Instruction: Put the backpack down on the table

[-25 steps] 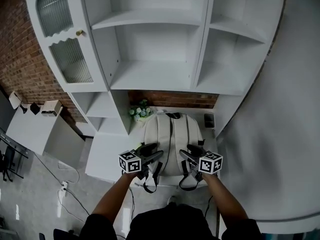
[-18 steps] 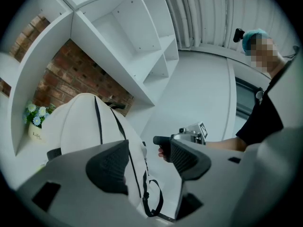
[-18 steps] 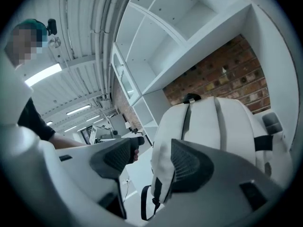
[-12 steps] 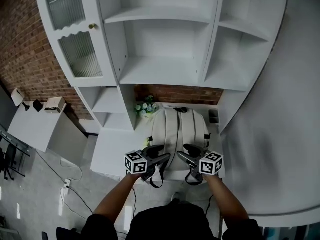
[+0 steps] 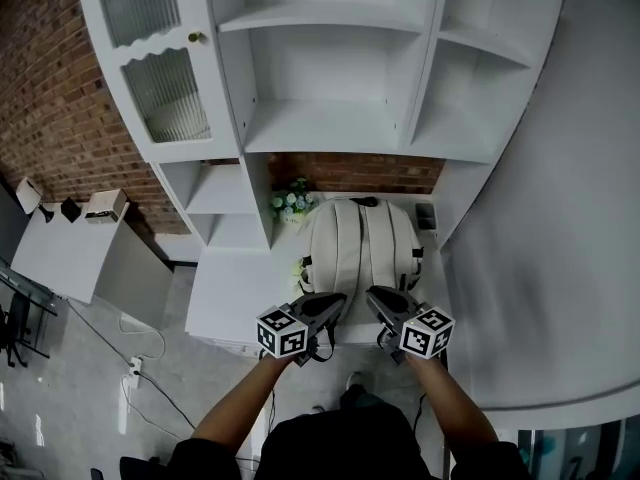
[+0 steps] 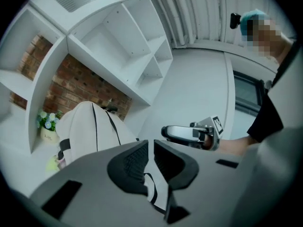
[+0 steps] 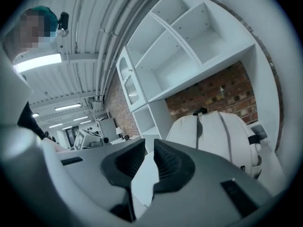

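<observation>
- Cream backpack (image 5: 360,248) lies flat on the white table (image 5: 235,298), straps facing up, top handle twd the brick wall (image 5: 350,173).
- Small flower pot (image 5: 290,205) sits just beside the pack's far left corner.
- L gripper (image 6: 151,150): jaws closing, slim gap left, nothing btwn the pads. A black-edged strap (image 6: 152,188) shows just below them.
- R gripper (image 7: 149,150): jaws closing, narrow gap, nothing gripped, backpack in view beyond.
- Both grippers are at the pack's near end, side by side.
- White shelving (image 5: 330,118) stands above the table.
</observation>
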